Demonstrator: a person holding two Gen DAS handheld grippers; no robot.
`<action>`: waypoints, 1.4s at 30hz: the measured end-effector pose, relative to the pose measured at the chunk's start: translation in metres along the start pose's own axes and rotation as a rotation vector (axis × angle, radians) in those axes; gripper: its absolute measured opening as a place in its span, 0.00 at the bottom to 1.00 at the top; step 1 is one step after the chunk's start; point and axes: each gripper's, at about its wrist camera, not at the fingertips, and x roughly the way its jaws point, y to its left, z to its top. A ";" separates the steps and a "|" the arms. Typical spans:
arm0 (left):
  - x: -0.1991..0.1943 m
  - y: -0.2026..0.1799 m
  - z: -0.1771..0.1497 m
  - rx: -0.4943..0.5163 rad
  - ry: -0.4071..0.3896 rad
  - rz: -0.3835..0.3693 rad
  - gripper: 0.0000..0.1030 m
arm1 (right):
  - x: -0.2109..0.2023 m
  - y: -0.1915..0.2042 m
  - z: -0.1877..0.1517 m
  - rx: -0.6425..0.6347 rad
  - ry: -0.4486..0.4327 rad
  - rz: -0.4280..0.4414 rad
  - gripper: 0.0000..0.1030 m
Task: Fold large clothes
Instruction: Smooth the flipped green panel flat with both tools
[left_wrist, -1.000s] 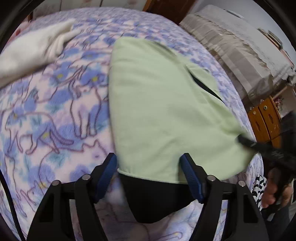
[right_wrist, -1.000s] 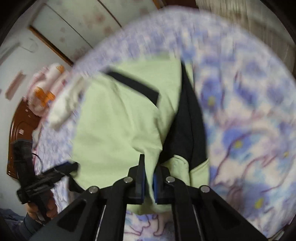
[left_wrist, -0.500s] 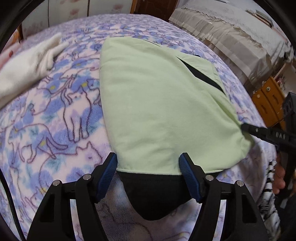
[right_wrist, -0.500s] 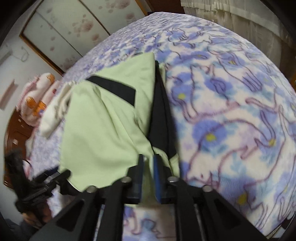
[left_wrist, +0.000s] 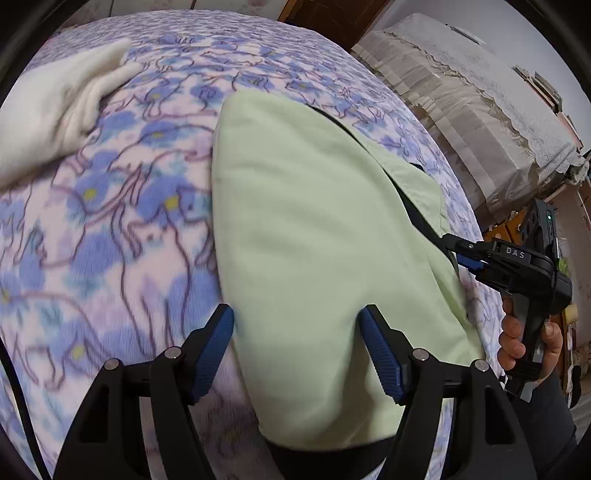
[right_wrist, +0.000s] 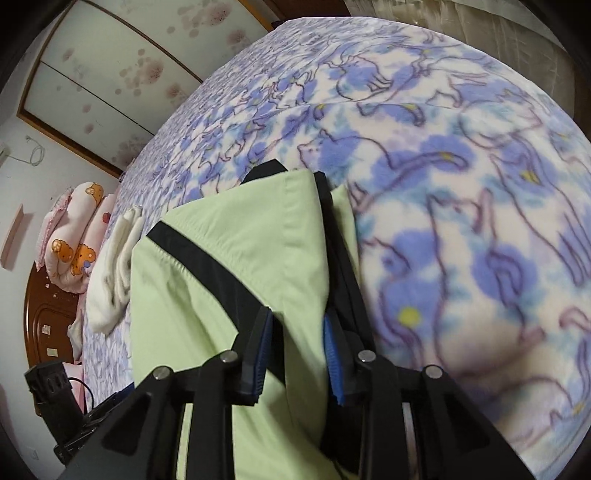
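A pale green garment (left_wrist: 314, 236) with black trim lies folded on the bed, close to its near edge, on a blue cat-print blanket (left_wrist: 110, 221). The left claw (left_wrist: 297, 354) is spread wide over the garment's near end, gripping nothing. The right claw (right_wrist: 297, 354) is partly open with cloth between its pads; whether it pinches is unclear. If cloth snags on withdrawal, the fold could pull open. The garment's near edge and underside are hidden. A white cloth (left_wrist: 55, 110) lies well apart.
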 end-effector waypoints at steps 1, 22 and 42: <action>0.002 -0.001 0.005 0.008 -0.001 0.008 0.69 | 0.004 0.001 0.004 0.001 0.003 -0.005 0.27; 0.019 -0.017 0.021 0.088 -0.030 0.070 0.69 | 0.006 -0.001 0.026 -0.187 -0.096 -0.240 0.01; 0.010 -0.061 -0.002 0.142 -0.052 0.081 0.05 | 0.011 0.083 -0.059 -0.354 -0.013 -0.171 0.02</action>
